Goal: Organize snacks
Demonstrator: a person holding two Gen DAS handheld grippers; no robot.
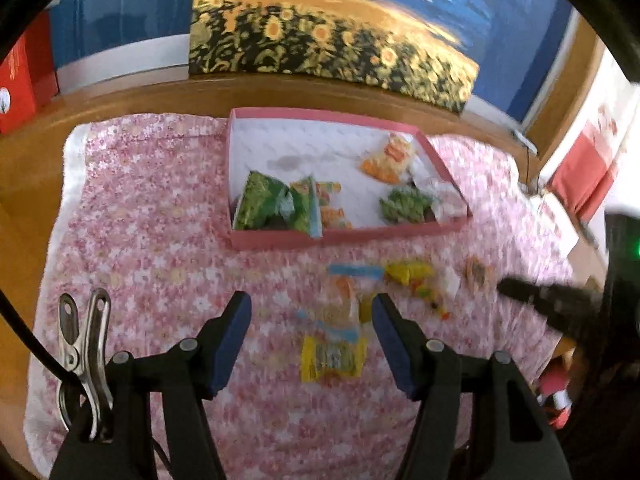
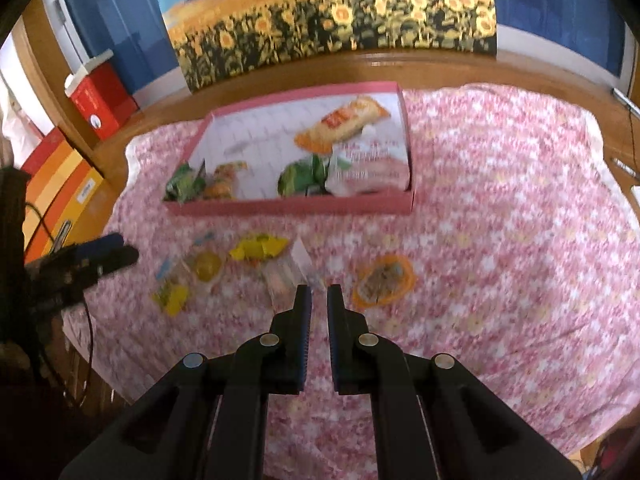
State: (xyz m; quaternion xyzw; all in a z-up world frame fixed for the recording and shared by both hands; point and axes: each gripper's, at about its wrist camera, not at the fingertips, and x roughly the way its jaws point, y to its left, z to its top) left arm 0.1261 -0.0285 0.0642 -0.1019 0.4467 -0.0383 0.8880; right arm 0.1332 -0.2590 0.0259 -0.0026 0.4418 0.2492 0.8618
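A pink tray sits on the flowered cloth and holds green, orange and white snack packs. Loose snacks lie on the cloth in front of it: a yellow pack, a clear pack with orange, a yellow wrapper and an orange-rimmed pack. My left gripper is open and empty above the yellow pack. My right gripper is nearly shut with a narrow gap and empty, left of the orange-rimmed pack; it also shows in the left wrist view.
The pink flowered cloth covers a wooden table. A sunflower painting leans at the back. Red boxes stand at the left edge. A metal clip hangs on the left gripper.
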